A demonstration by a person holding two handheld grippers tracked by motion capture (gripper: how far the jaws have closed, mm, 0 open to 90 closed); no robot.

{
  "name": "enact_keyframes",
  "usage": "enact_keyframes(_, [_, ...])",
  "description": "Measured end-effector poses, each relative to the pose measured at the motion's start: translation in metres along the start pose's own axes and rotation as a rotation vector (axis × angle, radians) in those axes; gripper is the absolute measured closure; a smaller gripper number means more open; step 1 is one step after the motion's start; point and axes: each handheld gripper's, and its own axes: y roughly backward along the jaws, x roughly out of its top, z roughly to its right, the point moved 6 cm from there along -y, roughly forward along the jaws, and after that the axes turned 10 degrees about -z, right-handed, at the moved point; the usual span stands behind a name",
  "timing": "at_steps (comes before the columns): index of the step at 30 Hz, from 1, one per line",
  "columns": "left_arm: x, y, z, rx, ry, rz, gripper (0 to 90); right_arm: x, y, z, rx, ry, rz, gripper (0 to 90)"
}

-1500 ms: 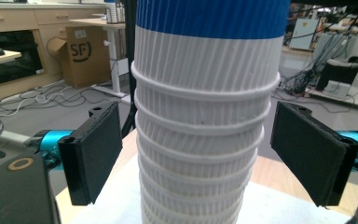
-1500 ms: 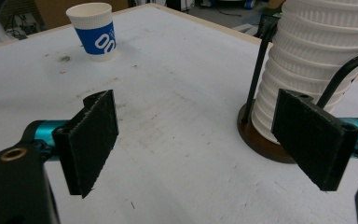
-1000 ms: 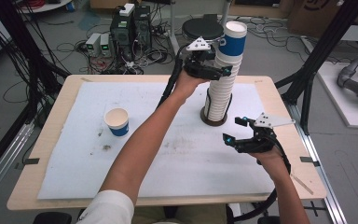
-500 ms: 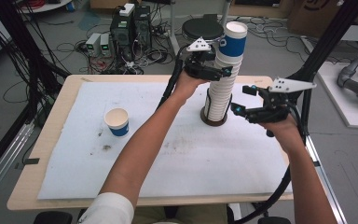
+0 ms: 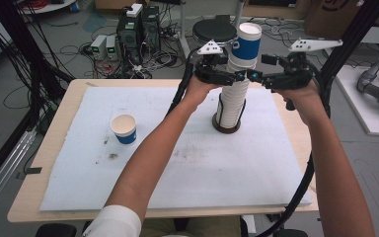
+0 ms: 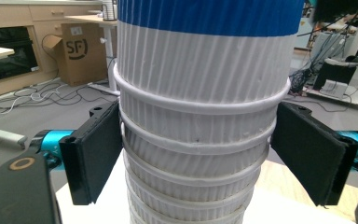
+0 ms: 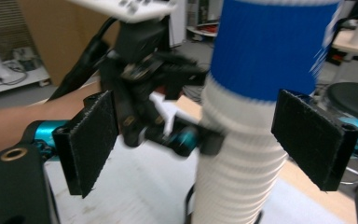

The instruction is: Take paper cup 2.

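The cup stack is stood upright on the tabletop. It is clamped below its top cup by the left gripper. The right gripper is held wide open beside that cup, not touching.

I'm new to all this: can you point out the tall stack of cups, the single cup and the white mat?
stack of cups (image 5: 233,101), high view, ribbed white side.
single cup (image 5: 124,131), high view, its side wall.
white mat (image 5: 187,168), high view, bare middle.

Table: white mat, cup stack, cup.
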Motion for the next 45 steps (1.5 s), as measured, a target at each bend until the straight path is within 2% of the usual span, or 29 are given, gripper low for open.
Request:
enact_keyframes(6, [0.000, 0.000, 0.000, 0.000, 0.000, 0.000, 17.2, 0.024, -0.001, 0.023, -0.072, -0.031, -0.023, 14.9])
enact_keyframes(10, [0.000, -0.001, 0.000, 0.002, -0.003, 0.001, 17.2, 0.041, -0.006, 0.031, -0.098, -0.029, -0.040, 14.9])
enact_keyframes(13, [0.000, -0.001, 0.000, 0.001, -0.003, -0.002, 17.3, 0.053, -0.013, 0.033, -0.097, -0.038, -0.053, 14.9])
enact_keyframes(16, [-0.001, 0.000, 0.000, 0.003, -0.005, -0.005, 17.3, 0.062, -0.021, 0.036, -0.120, -0.035, -0.077, 15.0])
enact_keyframes(21, [-0.001, 0.000, 0.000, 0.001, -0.004, -0.004, 17.3, 0.070, -0.031, 0.035, -0.136, -0.025, -0.114, 27.5])
enact_keyframes(23, [-0.001, 0.001, 0.000, 0.001, -0.005, -0.005, 17.4, 0.071, -0.031, 0.035, -0.124, -0.044, -0.117, 28.3])
enact_keyframes(26, [-0.001, 0.001, 0.000, 0.002, -0.005, 0.000, 17.5, 0.073, -0.031, 0.035, -0.124, -0.045, -0.126, 29.1])
enact_keyframes(27, [-0.002, 0.001, 0.000, -0.001, -0.007, 0.002, 17.6, 0.075, -0.030, 0.034, -0.125, -0.049, -0.117, 29.4])
enact_keyframes(28, [-0.002, 0.001, 0.001, -0.001, -0.009, 0.003, 17.6, 0.078, -0.028, 0.035, -0.128, -0.039, -0.088, 29.8])
enact_keyframes(30, [-0.002, 0.001, 0.001, 0.002, -0.012, -0.001, 17.6, 0.090, -0.018, 0.034, -0.139, -0.054, -0.007, 30.0])
enact_keyframes(31, [-0.002, 0.001, 0.001, 0.002, -0.013, -0.002, 17.6, 0.095, -0.014, 0.033, -0.141, -0.056, 0.010, 30.0])
enact_keyframes(33, [-0.001, 0.001, 0.001, 0.004, -0.010, -0.002, 17.6, 0.103, -0.004, 0.030, -0.150, -0.048, 0.038, 29.9])
enact_keyframes(36, [-0.002, 0.001, 0.001, 0.002, -0.011, 0.000, 17.6, 0.114, 0.012, 0.024, -0.166, -0.021, 0.110, 29.8])
enact_keyframes(39, [-0.002, 0.001, 0.001, 0.006, -0.008, -0.005, 17.6, 0.119, 0.025, 0.022, -0.191, -0.005, 0.136, 29.8])
enact_keyframes(45, [-0.002, 0.002, 0.000, 0.008, 0.007, -0.006, 17.6, 0.115, 0.050, 0.011, -0.166, 0.024, 0.162, 29.8])
